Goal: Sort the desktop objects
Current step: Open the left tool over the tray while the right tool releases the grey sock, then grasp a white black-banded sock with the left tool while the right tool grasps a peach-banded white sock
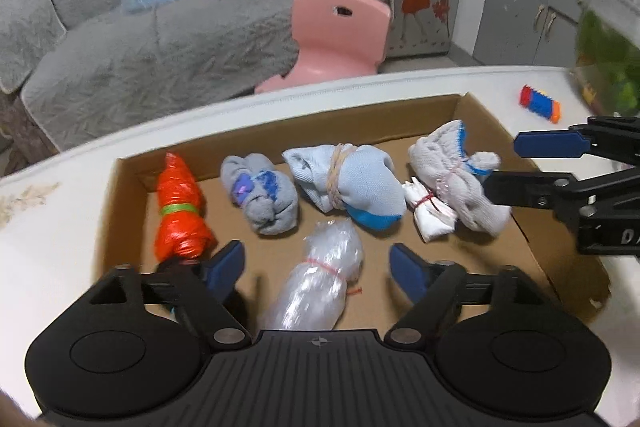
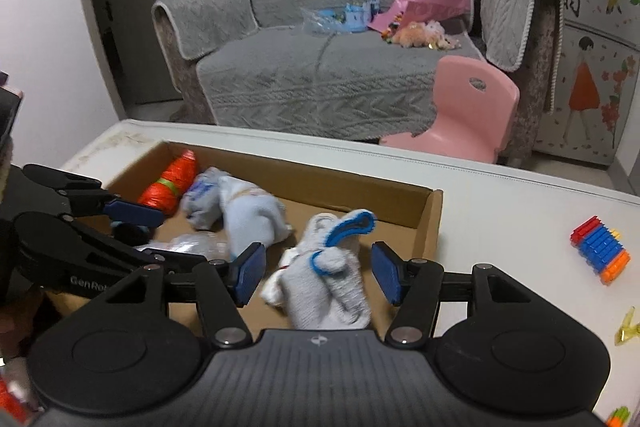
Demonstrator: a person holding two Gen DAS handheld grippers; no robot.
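Both fingers [image 1: 228,263] of each gripper stand apart: left gripper [image 1: 316,267] straddles a crinkly clear bag [image 1: 316,287], right gripper [image 2: 316,273] a knitted sock bundle [image 2: 332,283] in the cardboard box [image 1: 460,115].

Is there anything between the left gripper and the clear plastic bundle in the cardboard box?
Nothing visible. The clear plastic bundle lies directly between the open fingers of the left gripper, whose pads stand apart from it. The orange bundle lies off to the side.
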